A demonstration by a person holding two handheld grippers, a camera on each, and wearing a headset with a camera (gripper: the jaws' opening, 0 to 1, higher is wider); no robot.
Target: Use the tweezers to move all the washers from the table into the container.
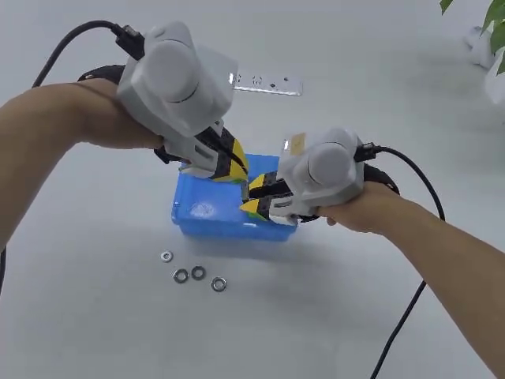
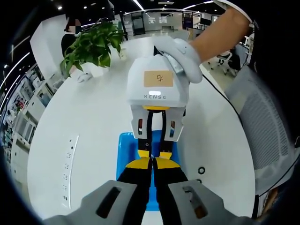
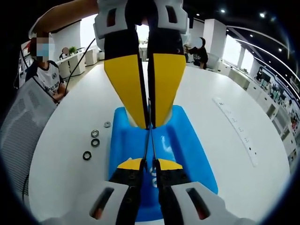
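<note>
A blue container [image 1: 213, 223] sits mid-table, with both grippers over it, tip to tip. My left gripper [image 1: 235, 169] comes in from the upper left and my right gripper [image 1: 252, 199] from the right. In the right gripper view, thin metal tweezers [image 3: 150, 140] run from my right gripper [image 3: 150, 164] up into the yellow jaws of the left gripper [image 3: 149, 124]. Both grippers are shut on the tweezers. Several washers [image 1: 197, 273] lie on the table in front of the container; they appear as washers [image 3: 95, 138] left of the container [image 3: 192, 154]. The left gripper view has my left gripper [image 2: 152, 162] meeting the right gripper [image 2: 153, 153].
A white power strip [image 1: 265, 83] lies on the table behind the container. A potted plant [image 1: 489, 31] stands at the far right corner. Cables trail from both grippers. People sit at desks in the background of the right gripper view.
</note>
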